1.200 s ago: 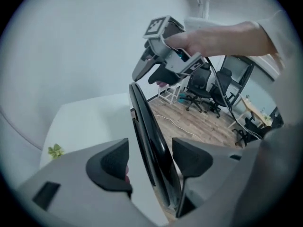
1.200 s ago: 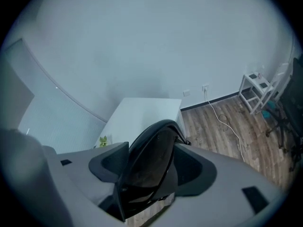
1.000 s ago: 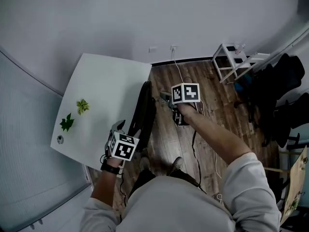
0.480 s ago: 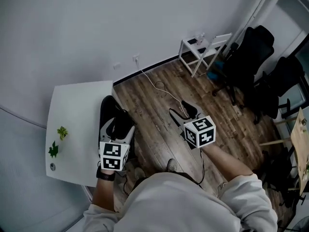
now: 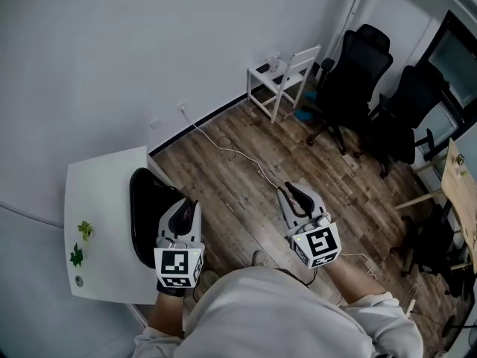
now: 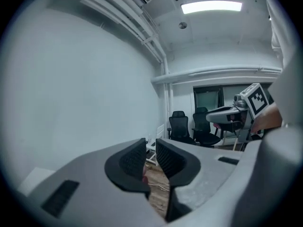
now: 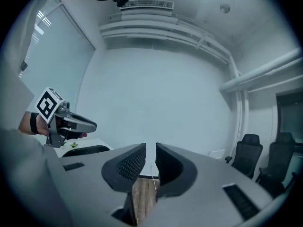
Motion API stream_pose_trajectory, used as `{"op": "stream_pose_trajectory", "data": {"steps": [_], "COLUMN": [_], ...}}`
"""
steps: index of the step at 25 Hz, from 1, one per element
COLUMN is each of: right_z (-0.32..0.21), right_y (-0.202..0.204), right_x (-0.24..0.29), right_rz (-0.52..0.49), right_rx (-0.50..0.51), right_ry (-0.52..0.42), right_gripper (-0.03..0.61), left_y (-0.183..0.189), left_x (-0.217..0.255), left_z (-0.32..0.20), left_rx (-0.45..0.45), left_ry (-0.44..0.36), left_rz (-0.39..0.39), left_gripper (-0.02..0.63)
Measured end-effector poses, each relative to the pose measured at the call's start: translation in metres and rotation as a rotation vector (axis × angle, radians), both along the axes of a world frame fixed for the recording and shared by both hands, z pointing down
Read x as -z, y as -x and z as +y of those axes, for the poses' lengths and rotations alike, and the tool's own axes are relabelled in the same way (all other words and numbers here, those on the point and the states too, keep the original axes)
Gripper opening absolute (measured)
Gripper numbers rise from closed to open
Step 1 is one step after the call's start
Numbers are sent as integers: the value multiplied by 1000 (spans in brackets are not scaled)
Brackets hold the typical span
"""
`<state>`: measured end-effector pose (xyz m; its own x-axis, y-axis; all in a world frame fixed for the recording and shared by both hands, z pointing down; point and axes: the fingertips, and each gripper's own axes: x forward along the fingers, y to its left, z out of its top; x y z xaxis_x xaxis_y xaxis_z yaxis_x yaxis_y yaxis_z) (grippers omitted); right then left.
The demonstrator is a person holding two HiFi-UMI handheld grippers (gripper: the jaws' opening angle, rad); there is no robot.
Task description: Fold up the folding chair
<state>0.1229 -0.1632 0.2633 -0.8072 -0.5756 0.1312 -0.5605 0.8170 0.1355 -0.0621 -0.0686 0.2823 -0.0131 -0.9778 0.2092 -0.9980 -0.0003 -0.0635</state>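
I am looking down at the folding chair [image 5: 145, 207]. It is black, already folded flat, and sitting up against the right-hand edge of the white worktop [image 5: 100, 192]. I am holding the left tool [image 5: 185, 209] just beside the chair, its tip overlapping the chair's edge in the head view. Its jaws have just been closing and are now standing nearly together. A narrow slit is showing between the ribbed pads, with nothing in it. I am holding the right tool [image 5: 292, 192] well apart from the chair, out over the wooden floor [image 5: 238, 177]. Its jaws have likewise just been closing to a thin gap, and they are gripping nothing. Both tools are pointing roughly level towards the far wall.

Two small green plant sprigs [image 5: 81, 243] are lying near the worktop's left edge. A white cable [image 5: 231, 151] is trailing across the floor. In the far corner, a white side table [image 5: 287, 71] is standing beside two black office chairs [image 5: 358, 69].
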Motion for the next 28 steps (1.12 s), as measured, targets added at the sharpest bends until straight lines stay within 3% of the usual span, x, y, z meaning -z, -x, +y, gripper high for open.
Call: {"op": "stream_pose_trajectory", "data": {"steps": [5,28], "right_z": [-3,2], "right_y": [-30,-25], "right_x": [7,-10], "right_rz": [-43,-81], "right_rx": [-49,-42], "right_ry": [-2,43], "right_gripper": [24,15], "left_y": [-11,-10], "left_x": [4,-6], "left_z": [3,12], "left_rx": [26,33], "left_ry": [-17,28], "left_rz": [3,-4], "left_gripper": [9,8]}}
